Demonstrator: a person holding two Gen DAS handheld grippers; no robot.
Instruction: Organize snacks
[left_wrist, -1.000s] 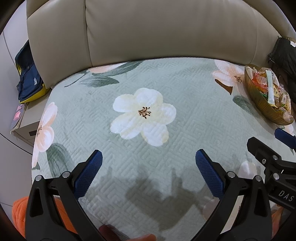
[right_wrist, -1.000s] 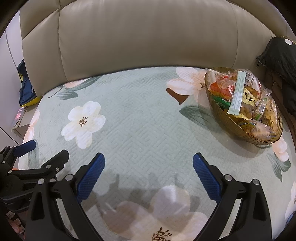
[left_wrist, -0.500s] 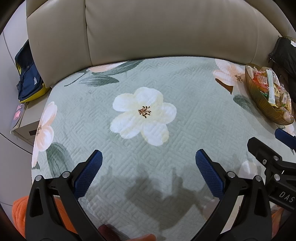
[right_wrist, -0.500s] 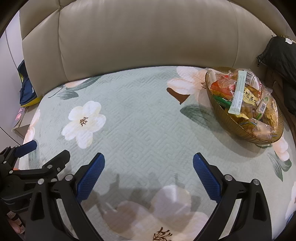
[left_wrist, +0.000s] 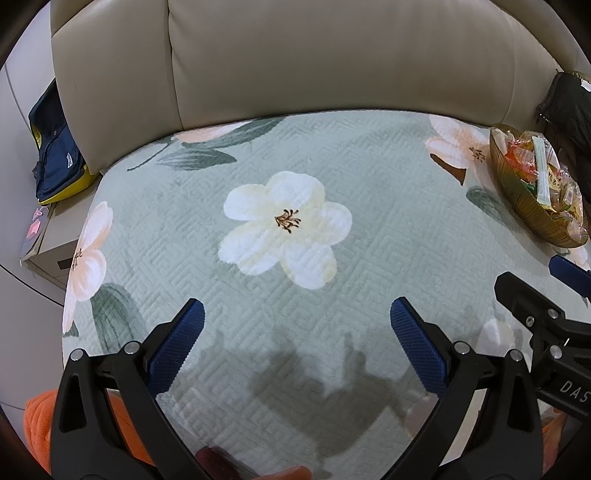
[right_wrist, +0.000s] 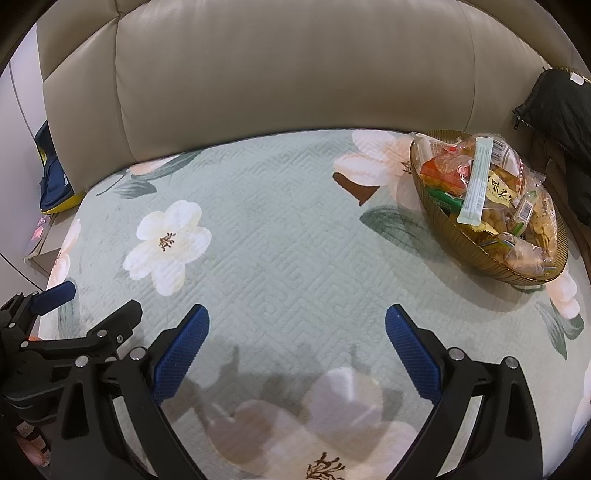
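The amber bowl (right_wrist: 480, 254) full of wrapped snacks (right_wrist: 491, 192) stands on the floral cover (right_wrist: 277, 240), at its right side near the sofa back (right_wrist: 295, 74). Well apart from it, the left gripper (left_wrist: 297, 328) and right gripper (right_wrist: 297, 328) hover wide open and hold nothing.

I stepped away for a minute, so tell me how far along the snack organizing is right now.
It looks nearly finished or finished. Done: the wrapped snacks are piled in the amber ribbed bowl on the floral quilted cover, with no loose packets visible on it. In hand: nothing; the left gripper and right gripper are both open and empty. Left: nothing obvious, though any sorting inside the bowl cannot be judged.
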